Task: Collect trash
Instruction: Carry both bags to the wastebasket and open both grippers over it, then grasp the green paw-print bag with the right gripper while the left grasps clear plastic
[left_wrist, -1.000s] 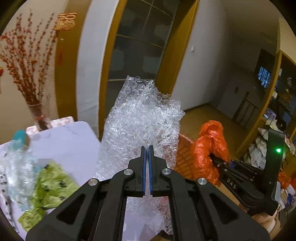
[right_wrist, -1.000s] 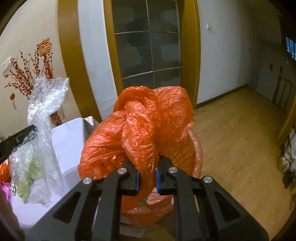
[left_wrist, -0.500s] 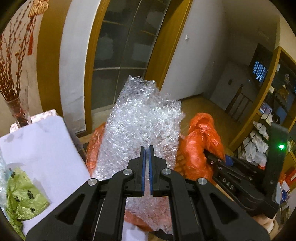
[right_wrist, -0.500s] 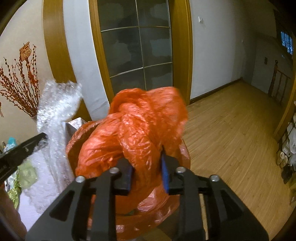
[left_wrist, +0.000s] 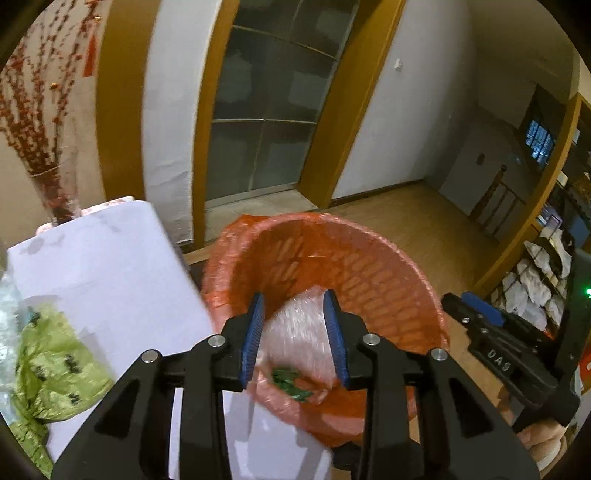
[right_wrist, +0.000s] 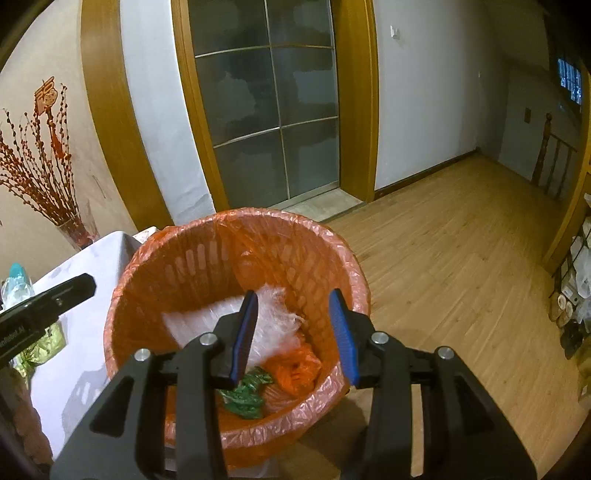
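Both claws (left_wrist: 295, 332) (right_wrist: 293, 332) opening, empty, over slotted round bin (right_wrist: 184, 258) w/ crinkly bubble wrap (right_wrist: 273, 325).

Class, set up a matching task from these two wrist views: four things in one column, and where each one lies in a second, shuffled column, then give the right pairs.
Things
1. bubble wrap
2. light green bag
3. vase of red branches
4. orange bag

Places
A. on the white table, near its front edge
B. in the orange bin, against its left wall
C. low in the bin, beside a dark green wrapper
D. at the far end of the table, by the wall

Pairs: 1-B, 2-A, 3-D, 4-C
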